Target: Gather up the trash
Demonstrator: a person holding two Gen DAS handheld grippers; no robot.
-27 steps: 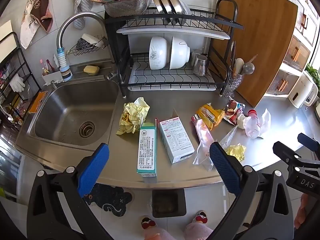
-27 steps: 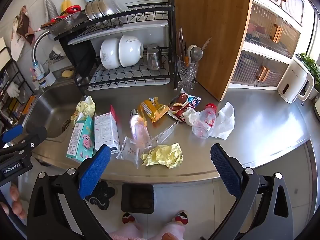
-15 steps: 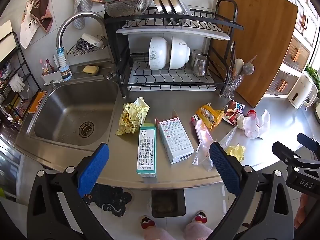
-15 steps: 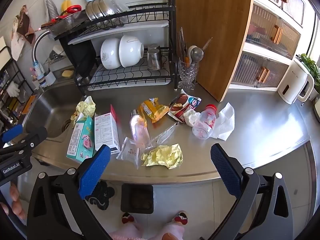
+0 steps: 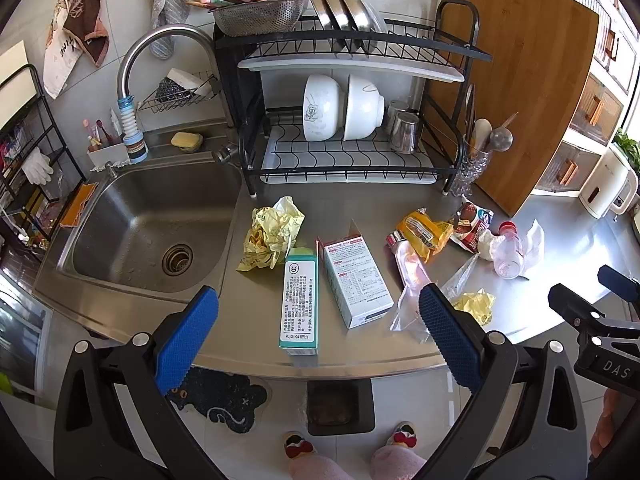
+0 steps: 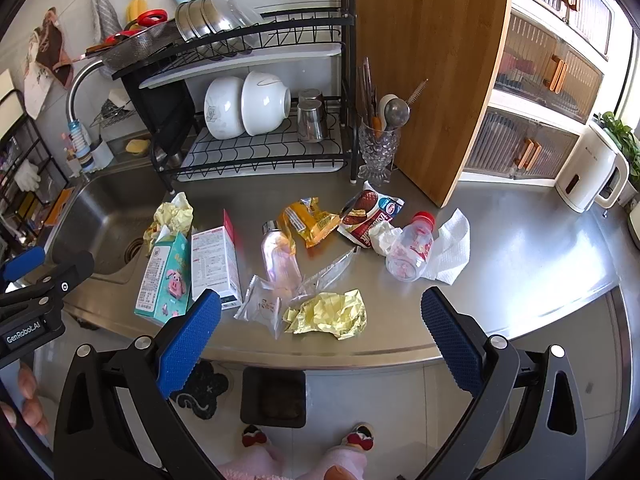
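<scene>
1. Nothing much has moved vs the earlier frames — both views sit almost as they were, trash untouched on the steel countertop [image 6: 520, 264].
2. Left gripper [image 5: 316, 336]: jaws wide apart, nothing between the pads, hanging off the near edge and tilted down. Right gripper [image 6: 320, 340]: same, spread wide and empty.
3. Trash runs left to right across the counter: crumpled yellow paper ball [image 5: 272, 236] nearest the sink, teal carton w/ pig print [image 5: 299, 306], white-and-red carton [image 5: 356, 276] just beside it, clear pinkish bottle [image 6: 280, 260], orange snack wrapper [image 6: 310, 220], red-capped plastic bottle [image 6: 412, 252] on a white tissue [image 6: 452, 248] at far right.
4. Key relation — the teal carton lies straight ahead of the left gripper, long axis running near-to-far, i.e. in line w/ the gripper, so the jaws would span its narrow width.
5. Flattened yellow foil wrapper [image 6: 328, 314] lies dead centre ahead of the right gripper, at the near edge, long axis left-right.
6. Black bin [image 6: 274, 398] stands on the floor below the counter edge, btw both grippers — prob. the drop point.
</scene>
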